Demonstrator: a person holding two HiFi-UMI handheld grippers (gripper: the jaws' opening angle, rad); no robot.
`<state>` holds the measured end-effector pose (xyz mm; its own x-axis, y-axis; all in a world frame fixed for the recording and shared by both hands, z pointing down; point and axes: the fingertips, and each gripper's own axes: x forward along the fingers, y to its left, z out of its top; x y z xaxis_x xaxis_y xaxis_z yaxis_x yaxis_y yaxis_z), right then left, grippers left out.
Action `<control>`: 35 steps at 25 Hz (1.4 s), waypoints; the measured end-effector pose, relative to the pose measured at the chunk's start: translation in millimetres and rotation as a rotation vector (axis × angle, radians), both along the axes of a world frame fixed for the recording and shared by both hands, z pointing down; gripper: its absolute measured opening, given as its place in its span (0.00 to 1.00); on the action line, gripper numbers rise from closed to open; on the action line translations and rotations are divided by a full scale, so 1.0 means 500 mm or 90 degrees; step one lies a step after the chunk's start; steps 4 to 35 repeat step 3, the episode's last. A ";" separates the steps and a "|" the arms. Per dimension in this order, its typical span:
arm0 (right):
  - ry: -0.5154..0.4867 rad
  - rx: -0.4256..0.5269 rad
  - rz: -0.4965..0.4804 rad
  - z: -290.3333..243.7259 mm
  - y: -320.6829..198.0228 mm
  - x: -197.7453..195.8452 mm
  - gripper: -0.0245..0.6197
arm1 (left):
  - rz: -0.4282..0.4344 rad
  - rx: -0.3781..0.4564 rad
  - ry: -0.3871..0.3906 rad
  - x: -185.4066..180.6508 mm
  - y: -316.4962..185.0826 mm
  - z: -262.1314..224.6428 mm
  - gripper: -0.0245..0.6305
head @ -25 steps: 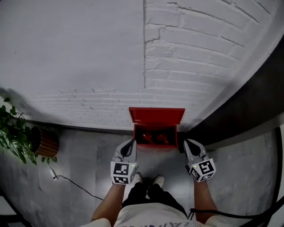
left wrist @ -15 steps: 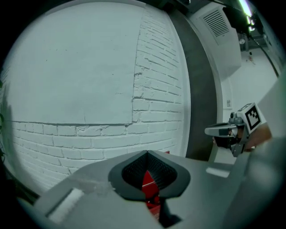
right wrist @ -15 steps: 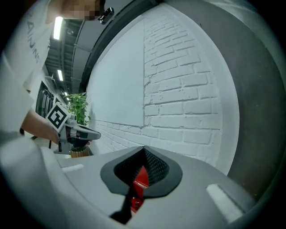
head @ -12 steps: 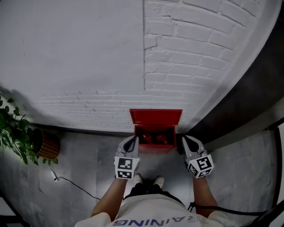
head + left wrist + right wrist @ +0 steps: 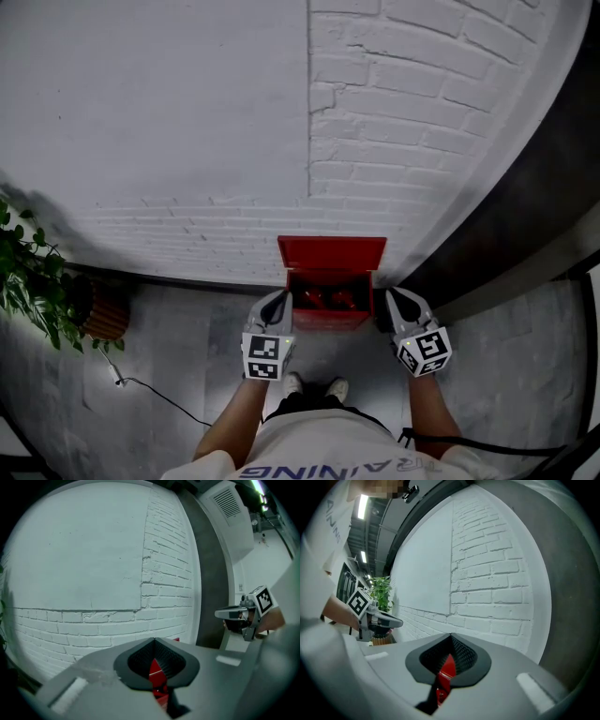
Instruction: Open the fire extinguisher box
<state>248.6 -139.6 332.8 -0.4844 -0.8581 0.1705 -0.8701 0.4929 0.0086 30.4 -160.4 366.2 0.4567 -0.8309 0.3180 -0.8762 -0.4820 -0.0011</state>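
Note:
The red fire extinguisher box (image 5: pixel 330 321) stands on the floor against the white brick wall, its lid (image 5: pixel 332 251) tipped back and open. Red extinguishers (image 5: pixel 324 298) show inside. My left gripper (image 5: pixel 278 302) hangs by the box's left side and my right gripper (image 5: pixel 394 302) by its right side, neither touching it. Both are shut with nothing held. In the left gripper view the gripper (image 5: pixel 154 641) points at the wall, with a sliver of the red box (image 5: pixel 157 671) behind its pads. The right gripper view shows that gripper (image 5: pixel 451 637) and the box (image 5: pixel 447 667) the same way.
A leafy plant (image 5: pixel 33 286) in a ribbed pot (image 5: pixel 105 307) stands at the left by the wall, and a thin cable (image 5: pixel 159 394) runs across the floor there. A dark pillar (image 5: pixel 525 216) rises right of the box. The person's shoes (image 5: pixel 314 384) are just before the box.
Both grippers have edged a little forward toward the box's sides and the head view has shifted slightly. The lid stays open.

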 end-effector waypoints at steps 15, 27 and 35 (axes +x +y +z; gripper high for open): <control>0.001 -0.001 -0.001 0.000 0.003 -0.003 0.05 | -0.002 -0.002 0.002 -0.004 0.003 0.001 0.04; 0.001 -0.001 -0.001 0.000 0.003 -0.003 0.05 | -0.002 -0.002 0.002 -0.004 0.003 0.001 0.04; 0.001 -0.001 -0.001 0.000 0.003 -0.003 0.05 | -0.002 -0.002 0.002 -0.004 0.003 0.001 0.04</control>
